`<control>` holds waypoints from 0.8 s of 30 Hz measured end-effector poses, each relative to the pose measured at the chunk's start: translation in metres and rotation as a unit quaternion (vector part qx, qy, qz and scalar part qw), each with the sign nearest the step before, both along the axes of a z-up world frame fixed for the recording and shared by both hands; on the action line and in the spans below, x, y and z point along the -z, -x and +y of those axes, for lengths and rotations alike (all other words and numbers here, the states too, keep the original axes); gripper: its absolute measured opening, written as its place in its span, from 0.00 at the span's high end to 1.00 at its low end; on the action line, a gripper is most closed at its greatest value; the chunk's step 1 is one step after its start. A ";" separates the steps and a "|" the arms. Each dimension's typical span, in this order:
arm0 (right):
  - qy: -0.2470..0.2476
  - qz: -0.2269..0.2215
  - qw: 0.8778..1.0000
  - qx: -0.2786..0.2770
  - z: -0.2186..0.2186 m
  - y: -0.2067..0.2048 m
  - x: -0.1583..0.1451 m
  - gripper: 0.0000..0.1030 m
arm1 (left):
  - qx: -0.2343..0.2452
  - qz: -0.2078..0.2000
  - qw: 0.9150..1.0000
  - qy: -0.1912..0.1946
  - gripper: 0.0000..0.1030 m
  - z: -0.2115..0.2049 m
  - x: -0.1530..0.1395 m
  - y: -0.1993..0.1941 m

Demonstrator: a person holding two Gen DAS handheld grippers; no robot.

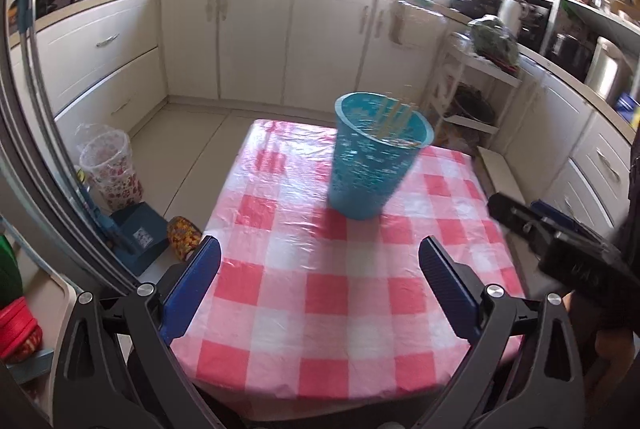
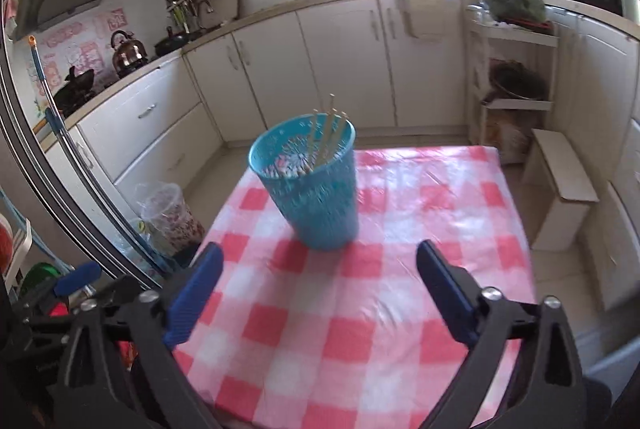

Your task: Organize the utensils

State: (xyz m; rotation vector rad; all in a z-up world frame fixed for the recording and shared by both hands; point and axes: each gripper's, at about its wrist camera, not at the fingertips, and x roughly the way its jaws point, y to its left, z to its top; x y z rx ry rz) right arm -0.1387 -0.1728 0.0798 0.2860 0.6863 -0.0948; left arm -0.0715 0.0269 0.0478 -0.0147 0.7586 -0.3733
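Note:
A blue perforated cup (image 1: pixel 374 159) stands upright on the table with the red and white checked cloth (image 1: pixel 320 289). Several wooden chopsticks (image 1: pixel 394 121) stand inside it. The cup (image 2: pixel 316 189) and chopsticks (image 2: pixel 326 137) also show in the right wrist view. My left gripper (image 1: pixel 320 265) is open and empty, above the near part of the table, short of the cup. My right gripper (image 2: pixel 320 269) is open and empty, also short of the cup. The right gripper appears at the right edge of the left wrist view (image 1: pixel 520 213).
The table (image 2: pixel 500 229) stands in a kitchen with white cabinets (image 1: pixel 256 41) behind it. A lined floral bin (image 1: pixel 110 169) and a blue box (image 1: pixel 140 233) sit on the floor at left. A white shelf rack (image 2: pixel 516 69) and a cardboard box (image 2: pixel 560 185) stand at right.

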 end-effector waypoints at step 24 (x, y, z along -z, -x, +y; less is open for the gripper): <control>-0.009 -0.037 0.998 0.045 0.055 0.174 -0.069 0.07 | -0.015 -0.017 0.996 -0.087 0.07 0.042 -0.067 0.149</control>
